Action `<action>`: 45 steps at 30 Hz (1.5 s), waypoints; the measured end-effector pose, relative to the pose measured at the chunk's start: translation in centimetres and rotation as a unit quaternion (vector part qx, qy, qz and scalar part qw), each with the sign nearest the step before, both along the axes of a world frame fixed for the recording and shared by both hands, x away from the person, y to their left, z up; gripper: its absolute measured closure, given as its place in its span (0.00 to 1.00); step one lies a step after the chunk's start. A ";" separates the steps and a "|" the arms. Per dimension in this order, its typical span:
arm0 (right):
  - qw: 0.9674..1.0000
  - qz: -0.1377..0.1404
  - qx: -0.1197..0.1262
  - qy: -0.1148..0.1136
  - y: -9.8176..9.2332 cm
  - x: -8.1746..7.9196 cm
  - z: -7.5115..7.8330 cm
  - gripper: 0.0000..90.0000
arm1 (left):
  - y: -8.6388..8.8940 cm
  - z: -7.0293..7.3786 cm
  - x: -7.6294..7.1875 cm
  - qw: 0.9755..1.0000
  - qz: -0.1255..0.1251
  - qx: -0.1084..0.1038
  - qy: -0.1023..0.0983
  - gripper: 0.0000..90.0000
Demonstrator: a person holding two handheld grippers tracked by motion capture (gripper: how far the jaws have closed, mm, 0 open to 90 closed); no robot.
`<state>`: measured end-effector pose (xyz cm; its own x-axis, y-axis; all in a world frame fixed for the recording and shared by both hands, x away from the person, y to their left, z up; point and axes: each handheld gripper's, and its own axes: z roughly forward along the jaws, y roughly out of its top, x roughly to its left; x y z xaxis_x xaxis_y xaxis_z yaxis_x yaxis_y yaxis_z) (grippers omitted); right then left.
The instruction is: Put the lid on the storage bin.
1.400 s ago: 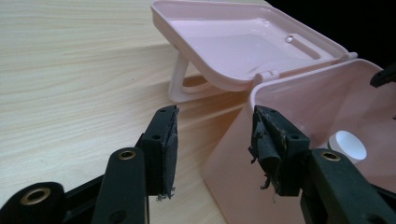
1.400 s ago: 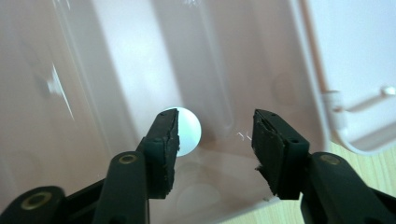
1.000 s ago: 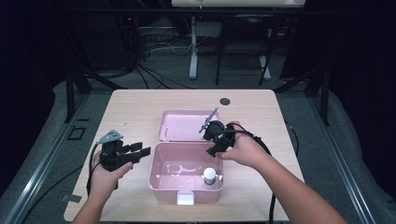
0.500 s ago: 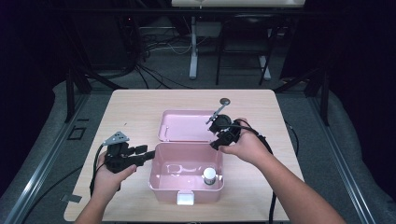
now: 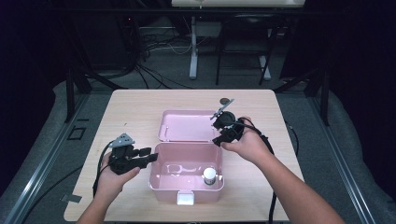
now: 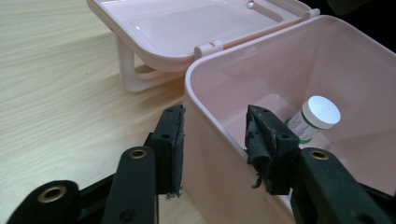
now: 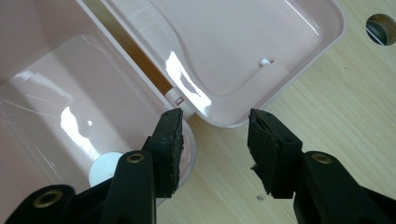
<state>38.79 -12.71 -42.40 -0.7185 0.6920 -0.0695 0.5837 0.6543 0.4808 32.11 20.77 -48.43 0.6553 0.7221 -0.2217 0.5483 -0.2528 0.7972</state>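
A pink plastic box [image 5: 168, 190] stands open at the table's middle, with its lid [image 5: 184, 126] lying flat behind it. A small white-capped bottle [image 5: 209, 175] stands inside, at the front right. My left gripper [image 5: 150, 156] is open at the box's left wall [image 6: 205, 93], one jaw outside and one inside, not squeezing; the bottle [image 6: 314, 119] is beyond the inner jaw. My right gripper [image 5: 219, 140] hovers open over the box's back right corner, near the hinge [image 7: 177, 99] and the lid [image 7: 224, 46]. It holds nothing. The bottle's cap [image 7: 105, 170] shows below its left jaw.
A white latch [image 5: 186, 199] sits on the box's front wall. A round dark grommet hole [image 5: 226, 100] lies in the light wooden table [image 5: 130, 112] behind the lid. Cables trail from both grippers. The floor beyond the table is dark, with stands and wires.
My left gripper has slid right, up to the box, and now straddles its left wall. My right gripper has drifted slightly back toward the lid's corner.
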 end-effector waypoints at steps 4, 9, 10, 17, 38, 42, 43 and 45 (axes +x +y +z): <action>1.000 -0.011 0.003 -0.009 -0.3 0.2 0.0 0.61 | -0.2 0.0 -0.1 1.000 -0.008 0.006 -0.003 0.71; 0.999 -0.025 0.016 -0.023 -0.7 0.5 0.1 0.60 | -0.3 0.0 -0.1 1.000 -0.009 0.007 -0.005 0.71; 0.999 -0.031 0.017 -0.022 -0.8 0.6 0.2 0.60 | -0.3 0.0 -0.2 1.000 -0.009 0.009 -0.007 0.72; 0.997 -0.065 0.040 -0.023 -1.3 1.4 -0.2 0.60 | -0.4 0.0 -0.3 1.000 -0.008 0.016 -0.015 0.72; 0.985 -0.160 0.068 -0.014 -0.5 5.3 -2.2 0.70 | -0.4 0.0 -0.3 1.000 -0.008 0.014 -0.014 0.72; 0.981 -0.180 0.072 -0.012 -0.5 6.0 -2.5 0.69 | -0.3 -0.1 -0.3 1.000 -0.009 0.011 -0.014 0.72; 0.979 -0.187 0.078 -0.002 -0.5 6.2 -2.6 0.69 | -0.3 -0.1 -0.3 1.000 -0.008 0.010 -0.013 0.72; 0.977 -0.198 0.083 0.001 -0.5 6.6 -2.8 0.69 | -0.3 -0.1 -0.3 1.000 -0.008 0.008 -0.012 0.72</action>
<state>45.44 -13.25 -45.20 -0.3916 0.9177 0.0675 0.7764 0.2902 0.5595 31.86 20.48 -48.55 0.6717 0.7150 -0.1937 0.5243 -0.2741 0.8062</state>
